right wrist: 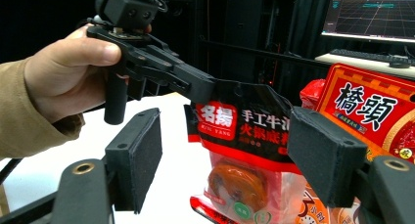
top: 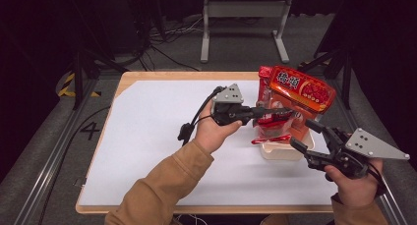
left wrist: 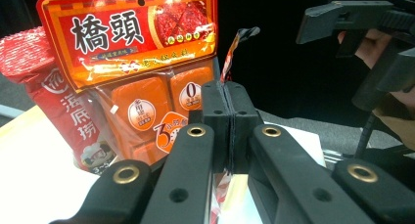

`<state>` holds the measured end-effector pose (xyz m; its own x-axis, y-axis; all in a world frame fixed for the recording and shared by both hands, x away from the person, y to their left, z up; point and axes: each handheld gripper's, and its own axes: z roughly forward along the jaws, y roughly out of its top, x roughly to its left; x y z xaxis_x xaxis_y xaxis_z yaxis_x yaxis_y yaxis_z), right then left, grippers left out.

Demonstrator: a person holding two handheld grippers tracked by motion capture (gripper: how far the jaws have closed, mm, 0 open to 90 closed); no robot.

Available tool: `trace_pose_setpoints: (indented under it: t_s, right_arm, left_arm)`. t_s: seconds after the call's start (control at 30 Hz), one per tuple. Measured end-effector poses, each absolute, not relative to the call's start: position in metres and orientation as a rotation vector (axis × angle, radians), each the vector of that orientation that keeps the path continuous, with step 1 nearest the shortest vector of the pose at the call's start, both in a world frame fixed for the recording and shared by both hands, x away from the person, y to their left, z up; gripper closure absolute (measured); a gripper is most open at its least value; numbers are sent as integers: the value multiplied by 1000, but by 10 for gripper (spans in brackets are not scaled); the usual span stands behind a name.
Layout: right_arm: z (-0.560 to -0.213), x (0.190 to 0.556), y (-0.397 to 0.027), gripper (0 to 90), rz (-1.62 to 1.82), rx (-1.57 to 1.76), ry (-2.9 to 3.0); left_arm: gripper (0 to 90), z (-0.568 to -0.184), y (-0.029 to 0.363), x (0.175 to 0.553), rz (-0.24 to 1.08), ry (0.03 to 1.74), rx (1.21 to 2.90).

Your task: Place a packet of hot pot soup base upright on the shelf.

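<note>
High view, bin: I see a pale bin [top: 281, 151] at the table's [top: 147, 136] right edge, with packets standing in it.
High view, contents: an orange pack [top: 302, 90] leans tallest at the back; a red pouch [top: 264, 77] peeks out behind it; lower packets are a red jumble I cannot sort.
High view, left gripper [top: 284, 110]: my jaws reach right into the packets, tips hidden among them.
High view, right gripper [top: 305, 135]: jaws spread, just right of the bin, holding nothing.
Left gripper view, jaws: pressed together on the thin top edge of a black-topped packet [left wrist: 241, 38]; the rest of it is hidden behind the jaws.
Left gripper view, neighbours: orange pack and red pouch stand to the left, bottoms cut off.
Right gripper view, packet: the left gripper pinches its top corner; a clear window shows an orange puck inside.
Right gripper view, jaws: wide apart either side of the packet, not touching.
</note>
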<state>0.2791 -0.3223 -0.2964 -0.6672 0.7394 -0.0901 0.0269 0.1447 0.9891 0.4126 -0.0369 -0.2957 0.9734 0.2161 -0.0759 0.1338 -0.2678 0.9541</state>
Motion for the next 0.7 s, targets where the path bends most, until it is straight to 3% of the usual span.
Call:
trace_pose_setpoints:
  t_s: [0.7]
  right_arm:
    - [-294, 277, -323, 294, 1588, 730, 1851]
  left_arm:
    - [891, -303, -66, 414, 11, 180, 1864]
